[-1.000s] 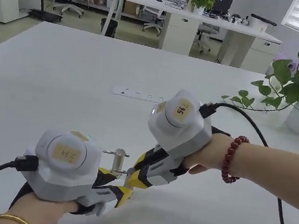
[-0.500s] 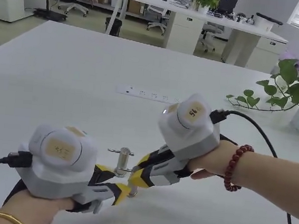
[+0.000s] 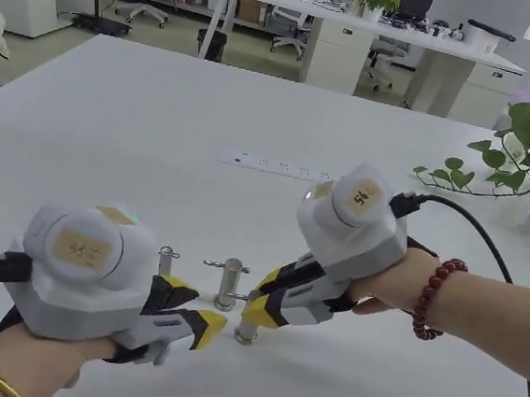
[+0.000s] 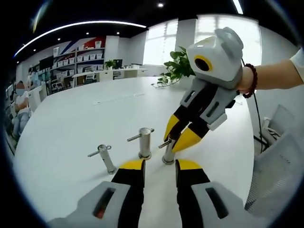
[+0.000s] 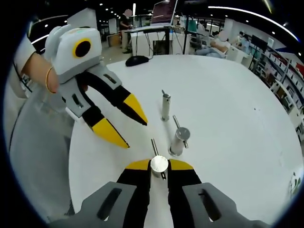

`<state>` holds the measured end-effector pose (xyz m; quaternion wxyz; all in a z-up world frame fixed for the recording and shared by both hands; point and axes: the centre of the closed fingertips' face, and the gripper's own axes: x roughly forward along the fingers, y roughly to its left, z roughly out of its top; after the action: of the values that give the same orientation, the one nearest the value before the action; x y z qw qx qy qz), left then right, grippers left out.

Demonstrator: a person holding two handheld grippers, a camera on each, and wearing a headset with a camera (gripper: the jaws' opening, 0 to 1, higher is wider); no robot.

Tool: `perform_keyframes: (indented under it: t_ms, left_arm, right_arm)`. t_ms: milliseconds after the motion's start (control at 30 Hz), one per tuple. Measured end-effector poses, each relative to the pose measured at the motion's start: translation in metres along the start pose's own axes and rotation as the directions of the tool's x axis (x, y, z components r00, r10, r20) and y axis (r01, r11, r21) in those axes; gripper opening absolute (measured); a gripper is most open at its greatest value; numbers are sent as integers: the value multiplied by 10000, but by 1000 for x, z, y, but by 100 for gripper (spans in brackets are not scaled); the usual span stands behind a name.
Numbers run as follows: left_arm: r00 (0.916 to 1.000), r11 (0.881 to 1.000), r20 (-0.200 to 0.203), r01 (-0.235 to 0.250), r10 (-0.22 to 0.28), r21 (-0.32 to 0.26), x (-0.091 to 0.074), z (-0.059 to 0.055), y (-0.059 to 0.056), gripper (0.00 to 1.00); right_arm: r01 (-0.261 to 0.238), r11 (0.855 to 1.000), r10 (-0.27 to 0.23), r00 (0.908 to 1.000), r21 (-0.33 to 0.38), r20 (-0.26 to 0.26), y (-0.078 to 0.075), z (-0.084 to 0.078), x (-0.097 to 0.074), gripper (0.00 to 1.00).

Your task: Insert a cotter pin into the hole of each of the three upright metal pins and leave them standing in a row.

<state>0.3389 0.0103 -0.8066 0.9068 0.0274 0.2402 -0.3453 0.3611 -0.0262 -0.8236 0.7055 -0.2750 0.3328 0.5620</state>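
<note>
Three upright metal pins stand in a row on the white table: far pin point(image 3: 167, 262) point(image 4: 105, 159) point(image 5: 165, 106), middle pin point(image 3: 230, 283) point(image 4: 145, 143) point(image 5: 180, 138), near pin point(image 3: 245, 333) point(image 4: 167, 153) point(image 5: 159, 164). Each has a thin cotter pin through its top. My right gripper point(image 3: 250, 315) point(image 5: 159, 167) point(image 4: 179, 137) hovers over the near pin, shut on that pin's cotter pin point(image 5: 153, 145). My left gripper point(image 3: 206, 322) point(image 4: 160, 166) point(image 5: 129, 129) is open with nothing between its fingers, just short of the row.
A white power strip point(image 3: 270, 164) lies farther back on the table point(image 3: 113, 118). A potted plant point(image 3: 526, 139) trails leaves at the right edge. A black cable point(image 3: 486, 248) runs from the right gripper. Office desks and chairs stand beyond the table.
My left gripper has drawn back to the left, away from the near pin, uncovering the far pin. The right gripper stays at the near pin's top. The head camera has shifted.
</note>
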Motion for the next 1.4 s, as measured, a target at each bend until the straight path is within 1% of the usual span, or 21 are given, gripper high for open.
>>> perform_keyframes:
  t_ms: [100, 200, 500, 633, 733, 867, 1033, 1200, 1400]
  left_arm:
    - [9999, 10000, 122, 31, -30, -34, -4, 2, 0, 25]
    - [9997, 10000, 239, 20, -20, -4, -9, 4, 0, 26]
    - [9987, 9998, 512, 55, -64, 176, -24, 8, 2, 31]
    - [9972, 9997, 747, 66, -84, 240, -33, 13, 3, 34]
    - [9963, 9997, 859, 76, -97, 244, -38, 14, 4, 37]
    - [9953, 9997, 961, 55, -77, 224, -45, 13, 6, 42]
    - [9951, 9995, 982, 26, -56, 301, -51, 12, 6, 48]
    - [9946, 9999, 1039, 55, -69, 142, -56, 11, 8, 55]
    - [9944, 9997, 1052, 111, -132, 207, -60, 11, 6, 58]
  right_arm:
    - [105, 9998, -106, 9999, 144, 89, -6, 2, -4, 12]
    - [239, 9997, -239, 9997, 42, -29, -12, 1, -6, 12]
    - [353, 9994, -353, 9988, -6, -340, -26, -11, -10, 13]
    - [425, 9991, -422, 9985, 90, -352, -32, -13, -13, 13]
    - [458, 9989, -456, 9979, 27, -456, -35, -16, -14, 13]
    - [467, 9989, -463, 9979, 84, -464, -38, -20, -16, 13]
    - [478, 9988, -473, 9974, 83, -550, -39, -24, -17, 13]
    - [517, 9986, -511, 9974, 116, -509, -41, -26, -18, 13]
    - [469, 9989, -467, 9980, 34, -415, -43, -26, -18, 13]
